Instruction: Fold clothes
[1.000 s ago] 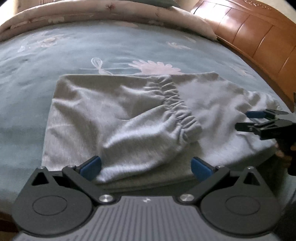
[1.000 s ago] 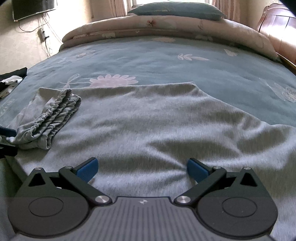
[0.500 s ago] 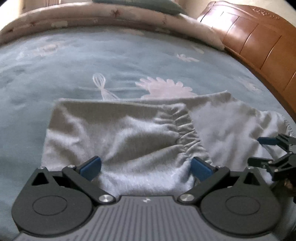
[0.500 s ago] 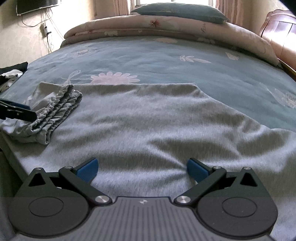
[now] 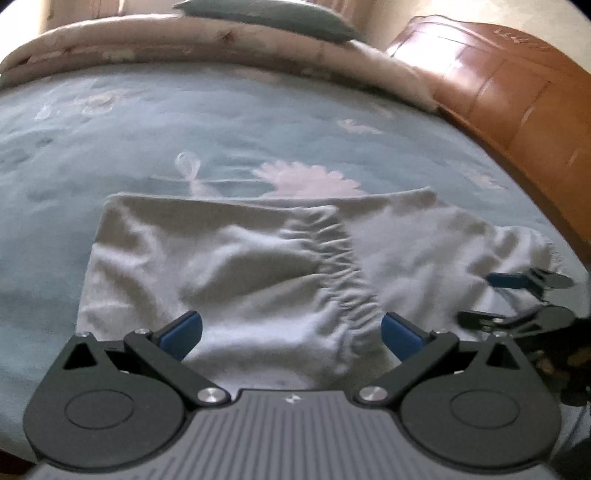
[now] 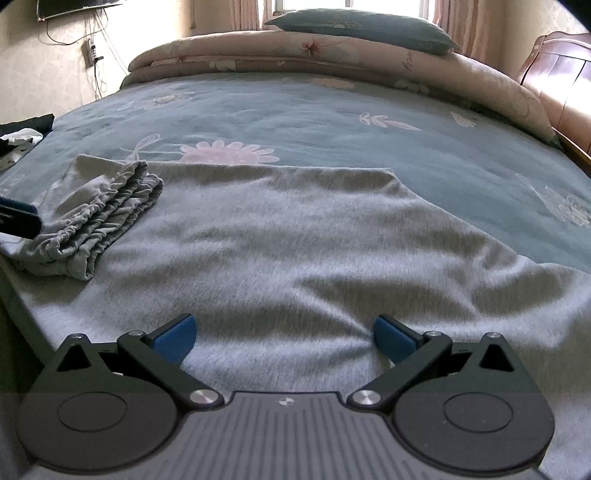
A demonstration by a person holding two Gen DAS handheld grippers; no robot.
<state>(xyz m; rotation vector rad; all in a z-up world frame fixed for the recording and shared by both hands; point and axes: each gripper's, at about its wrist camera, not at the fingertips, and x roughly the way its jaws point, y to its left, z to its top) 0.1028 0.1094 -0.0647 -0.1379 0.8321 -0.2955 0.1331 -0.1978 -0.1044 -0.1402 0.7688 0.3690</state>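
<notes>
A grey garment [image 5: 229, 266] lies partly folded on the bed, its gathered elastic waistband [image 5: 343, 266] laid over the middle. My left gripper [image 5: 291, 330] hovers open over the near edge of the folded part, nothing between its blue pads. In the right wrist view the same grey garment [image 6: 295, 236] spreads flat, the bunched waistband [image 6: 110, 210] at the left. My right gripper [image 6: 284, 338] stands open above the cloth's near part; it also shows as the right gripper [image 5: 495, 297] at the right edge of the left wrist view, jaws apart.
The bed has a teal flowered cover [image 6: 332, 122]. A rolled pink quilt [image 6: 332, 55] and a teal pillow [image 6: 362, 27] lie at the far end. A wooden headboard [image 5: 517, 92] runs along the right. Dark clothes [image 6: 22, 136] sit at the left.
My left gripper has moved forward over the folded part, so the waistband now sits closer between its pads. The right gripper has edged forward slightly. Both stay open.
</notes>
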